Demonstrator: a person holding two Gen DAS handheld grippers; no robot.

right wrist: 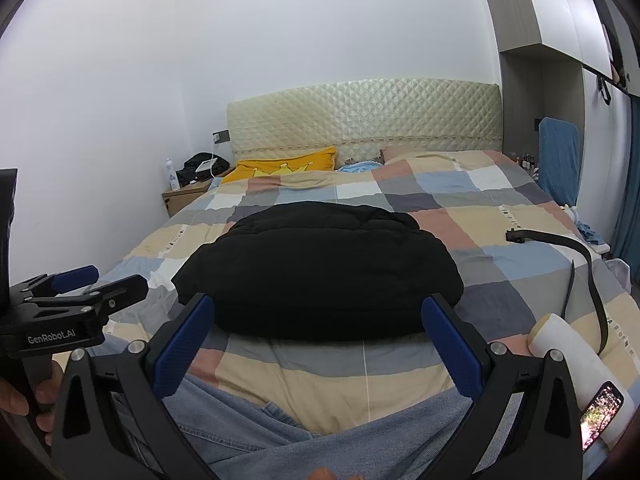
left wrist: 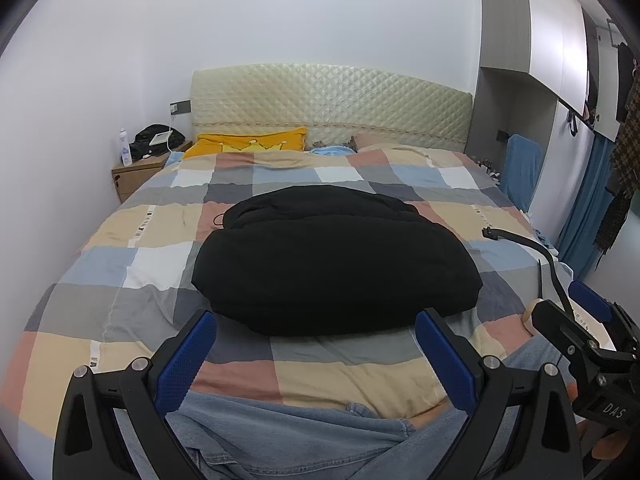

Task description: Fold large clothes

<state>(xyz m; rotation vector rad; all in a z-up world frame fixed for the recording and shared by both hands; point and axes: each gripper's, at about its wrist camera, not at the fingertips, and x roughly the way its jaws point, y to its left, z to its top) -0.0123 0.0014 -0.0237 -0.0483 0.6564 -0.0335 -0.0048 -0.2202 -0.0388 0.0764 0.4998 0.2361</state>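
Left wrist view: black garment point(left wrist: 332, 260) lies bundled mid-bed point(left wrist: 120, 304), already compact (folded or just heaped, unclear). Left gripper point(left wrist: 316, 354) and right gripper point(right wrist: 320, 344) fingers wide apart, empty, hovering near its near edge.

Two grippers are showing: the left gripper point(left wrist: 316, 344) and the right gripper point(right wrist: 320, 336), each spreading two blue-padded fingers. One black garment point(left wrist: 332, 260) is lying on one checked bedspread point(left wrist: 120, 260). One pair of jeans point(left wrist: 304, 436) is lying at the near edge. One black belt point(right wrist: 576, 252), one yellow pillow point(left wrist: 248, 144), one white bottle point(left wrist: 125, 148), one nightstand point(left wrist: 132, 178) and one phone point(right wrist: 600, 412) are showing.
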